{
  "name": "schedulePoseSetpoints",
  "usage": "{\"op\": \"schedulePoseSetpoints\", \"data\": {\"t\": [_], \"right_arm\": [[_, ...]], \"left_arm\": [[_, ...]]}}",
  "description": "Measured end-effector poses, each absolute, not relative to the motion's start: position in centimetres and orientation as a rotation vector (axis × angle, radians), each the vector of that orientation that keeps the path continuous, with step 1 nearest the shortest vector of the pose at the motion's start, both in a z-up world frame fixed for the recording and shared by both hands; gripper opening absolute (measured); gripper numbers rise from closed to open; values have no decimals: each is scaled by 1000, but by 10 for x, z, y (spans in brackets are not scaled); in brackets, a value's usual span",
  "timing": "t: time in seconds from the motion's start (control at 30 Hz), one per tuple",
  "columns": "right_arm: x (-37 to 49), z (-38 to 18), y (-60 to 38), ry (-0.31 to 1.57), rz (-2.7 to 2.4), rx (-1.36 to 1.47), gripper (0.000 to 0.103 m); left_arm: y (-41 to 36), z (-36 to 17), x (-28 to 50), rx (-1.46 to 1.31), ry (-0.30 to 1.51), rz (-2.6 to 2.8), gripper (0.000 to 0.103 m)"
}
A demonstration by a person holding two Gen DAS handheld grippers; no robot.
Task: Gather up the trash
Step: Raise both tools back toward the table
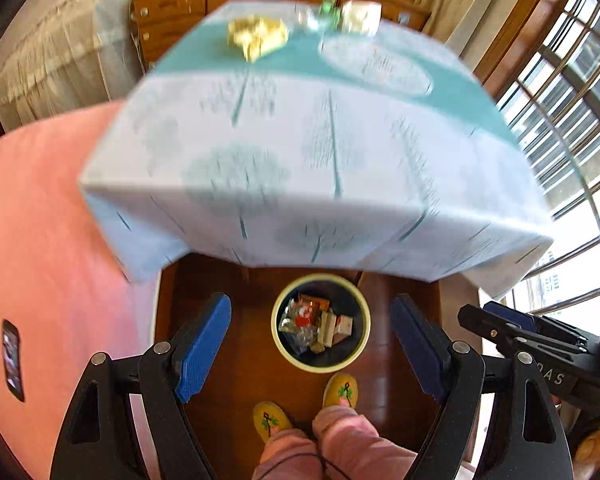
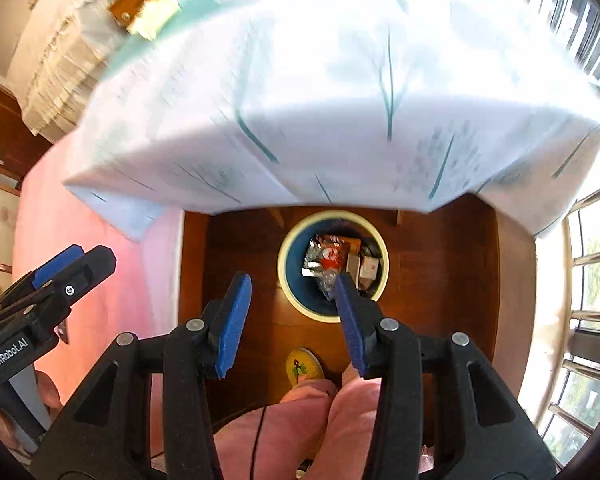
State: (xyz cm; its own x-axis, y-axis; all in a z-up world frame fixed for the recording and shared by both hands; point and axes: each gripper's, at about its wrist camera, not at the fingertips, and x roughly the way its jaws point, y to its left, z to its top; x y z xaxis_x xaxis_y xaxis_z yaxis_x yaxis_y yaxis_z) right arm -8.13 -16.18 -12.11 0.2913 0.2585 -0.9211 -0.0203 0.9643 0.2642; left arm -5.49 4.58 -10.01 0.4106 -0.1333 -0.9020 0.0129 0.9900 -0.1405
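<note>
Wood floor | bin holds wrappers | left gripper, right gripper: both spread, empty

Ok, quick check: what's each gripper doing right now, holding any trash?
Left gripper: open, nothing between its fingers.
Right gripper: open, holding nothing; the bin on the floor shows through the gap.

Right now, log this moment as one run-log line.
left gripper: open, empty | right gripper: open, empty | bin: on floor, holds wrappers | table: yellow trash uncollected
</note>
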Motion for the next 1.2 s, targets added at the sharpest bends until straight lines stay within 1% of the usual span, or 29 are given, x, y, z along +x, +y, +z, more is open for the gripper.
{"op": "schedulePoseSetpoints", "data": {"t": [0.23, 0.53, 0.67, 0.77, 0.9, 1.03, 1.2], "right_arm": [[-80, -34, -159, 1169, 221, 210, 40], [-63, 47, -161, 1013, 275, 199, 40], [-49, 78, -166, 949, 311, 196, 40], [-39, 89, -169, 917, 342, 196, 40], [-25, 105, -174, 880, 382, 183, 40], [-8, 113, -183, 860, 415, 184, 40], [13, 110, -193, 864, 429, 196, 40]], "left_arm": [[48, -12, -58, -75, 1058, -100, 84], [39, 67, -56, -40, 959, -55, 84], [35, 87, -48, -25, 924, 7, 83], [31, 95, -39, -35, 921, 18, 79], [19, 105, -24, -22, 910, 28, 79], [4, 113, -8, -7, 911, 9, 79], [-9, 115, 17, 49, 930, 8, 79]]}}
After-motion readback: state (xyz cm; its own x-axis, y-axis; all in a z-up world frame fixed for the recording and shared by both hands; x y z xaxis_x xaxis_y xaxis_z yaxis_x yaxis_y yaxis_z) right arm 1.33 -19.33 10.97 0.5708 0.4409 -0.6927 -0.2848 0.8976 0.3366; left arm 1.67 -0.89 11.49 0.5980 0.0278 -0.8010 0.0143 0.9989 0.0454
